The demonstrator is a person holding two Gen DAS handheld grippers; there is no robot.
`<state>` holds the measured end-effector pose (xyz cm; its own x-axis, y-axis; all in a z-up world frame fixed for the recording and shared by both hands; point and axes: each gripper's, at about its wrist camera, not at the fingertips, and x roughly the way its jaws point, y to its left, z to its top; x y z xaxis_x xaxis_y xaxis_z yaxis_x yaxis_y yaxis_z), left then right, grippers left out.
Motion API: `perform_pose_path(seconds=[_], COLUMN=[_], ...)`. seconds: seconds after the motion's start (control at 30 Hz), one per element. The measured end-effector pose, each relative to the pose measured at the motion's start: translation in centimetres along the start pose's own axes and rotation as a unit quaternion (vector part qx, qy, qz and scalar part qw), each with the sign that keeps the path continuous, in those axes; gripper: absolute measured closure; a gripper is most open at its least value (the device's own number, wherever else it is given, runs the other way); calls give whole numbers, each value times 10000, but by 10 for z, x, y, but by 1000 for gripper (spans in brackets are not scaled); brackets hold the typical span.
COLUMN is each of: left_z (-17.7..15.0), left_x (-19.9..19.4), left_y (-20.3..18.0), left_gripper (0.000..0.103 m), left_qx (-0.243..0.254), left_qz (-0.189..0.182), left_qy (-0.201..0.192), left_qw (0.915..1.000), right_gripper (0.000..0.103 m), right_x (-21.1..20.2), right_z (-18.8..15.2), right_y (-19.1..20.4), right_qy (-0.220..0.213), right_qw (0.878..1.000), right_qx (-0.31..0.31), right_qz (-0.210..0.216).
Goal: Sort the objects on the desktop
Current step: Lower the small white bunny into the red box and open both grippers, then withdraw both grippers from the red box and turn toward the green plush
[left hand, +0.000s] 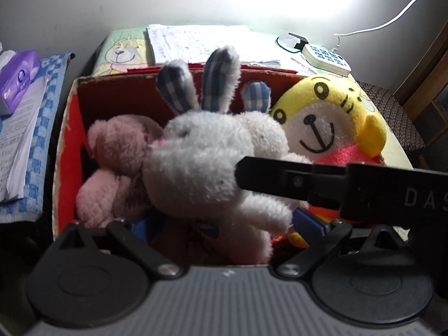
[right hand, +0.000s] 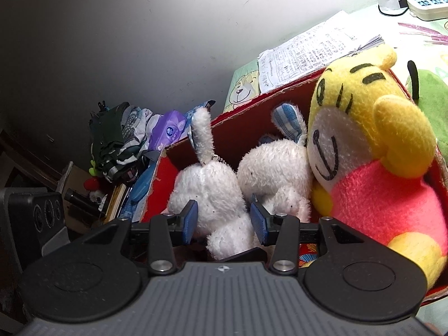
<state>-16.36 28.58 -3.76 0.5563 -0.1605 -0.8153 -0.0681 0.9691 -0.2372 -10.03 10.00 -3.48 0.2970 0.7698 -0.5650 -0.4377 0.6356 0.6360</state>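
A red cardboard box (left hand: pixel 67 128) holds a pink plush (left hand: pixel 112 162), a white rabbit (left hand: pixel 207 162) with checked blue ears, and a yellow tiger plush (left hand: pixel 330 117). My left gripper (left hand: pixel 224 224) sits low over the box with its blue pads wide apart on either side of the rabbit's body; the left pad is mostly hidden behind the plush. In the right wrist view my right gripper (right hand: pixel 224 224) has its blue pads on both sides of the white rabbit (right hand: pixel 212 193), next to the tiger (right hand: pixel 369 140) in the box (right hand: pixel 238 128). The right gripper's black body (left hand: pixel 336 182) crosses the left view.
Papers (left hand: pixel 196 42) and a bear-print mat (left hand: pixel 123 53) lie behind the box. A white power strip (left hand: pixel 326 58) sits at the back right. A purple tissue pack (left hand: pixel 18 75) and papers lie on a blue checked cloth at the left. A green plush (right hand: pixel 428 95) lies beyond the box.
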Motion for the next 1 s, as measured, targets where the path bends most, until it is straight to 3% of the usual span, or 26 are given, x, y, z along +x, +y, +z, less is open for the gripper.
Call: perform_pose_path(seconds=[0.33,0.57,0.73,1.0], left_z=[0,-1,-1,0], left_x=[11,11,7,-1], left_y=[-1,-4,-12,-18], left_gripper=[0,0,0,1], left_qx=[-46,35,131,-153], left_qz=[-25,26,273,907], left_qy=[293,289,280,241], left_qw=[9996,9996,9991,9955], right_gripper=[55,55,56,56], right_x=[0,-1,-6,-13], right_z=[-4,-7,-8,-7], right_y=[-2,-1,0,-2], right_qy=[-40,-77,-113,-53], right_qw=[10000,9999,9999,9998], right_qx=[-1,-43,-45,-102], right_qz=[-57,-75,-50,162])
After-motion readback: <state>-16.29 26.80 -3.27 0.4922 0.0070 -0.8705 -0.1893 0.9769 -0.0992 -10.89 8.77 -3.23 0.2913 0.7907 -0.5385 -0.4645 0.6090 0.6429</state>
